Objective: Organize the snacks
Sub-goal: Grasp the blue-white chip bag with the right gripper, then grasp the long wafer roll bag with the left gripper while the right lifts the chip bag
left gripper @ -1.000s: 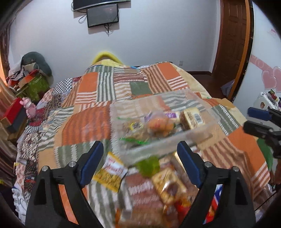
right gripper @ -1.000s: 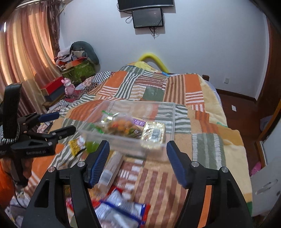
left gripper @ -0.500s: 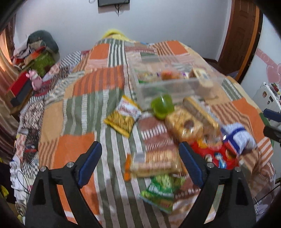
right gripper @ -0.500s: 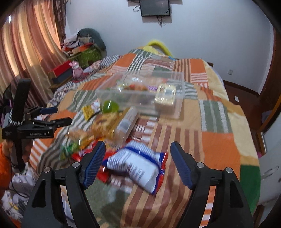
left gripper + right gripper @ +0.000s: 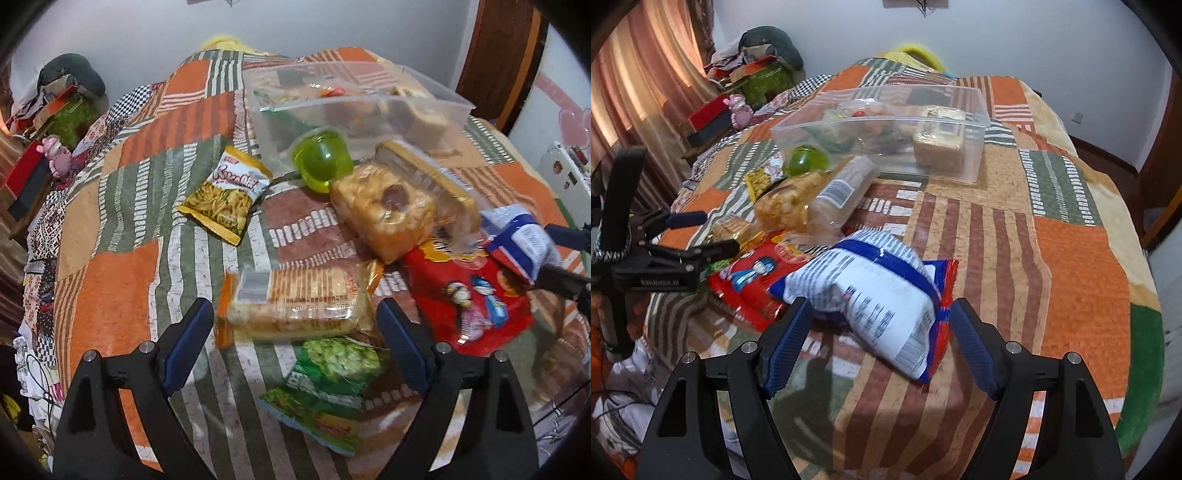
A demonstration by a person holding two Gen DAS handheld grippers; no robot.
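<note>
A clear plastic bin (image 5: 436, 92) with several snacks in it stands on the patchwork bed; it also shows in the right wrist view (image 5: 975, 122). Loose snacks lie in front of it. My left gripper (image 5: 295, 347) is open, its jaws on either side of a clear cracker pack (image 5: 299, 302), just above a green pea bag (image 5: 328, 380). My right gripper (image 5: 881, 347) is open around a white and blue bag (image 5: 875, 291). A red bag (image 5: 469, 295) lies between them, also seen in the right wrist view (image 5: 753, 280).
A green jelly cup (image 5: 321, 158), a yellow snack bag (image 5: 229, 195), a bread pack (image 5: 388, 210) and a long cracker sleeve (image 5: 846, 192) lie near the bin. Clutter and a pink toy (image 5: 57, 155) sit left of the bed. A door (image 5: 498, 59) is at the right.
Both grippers have pulled back from the bin and dropped low over the loose snacks. The left now brackets the cracker pack, the right the white and blue bag. Both stayed open.
</note>
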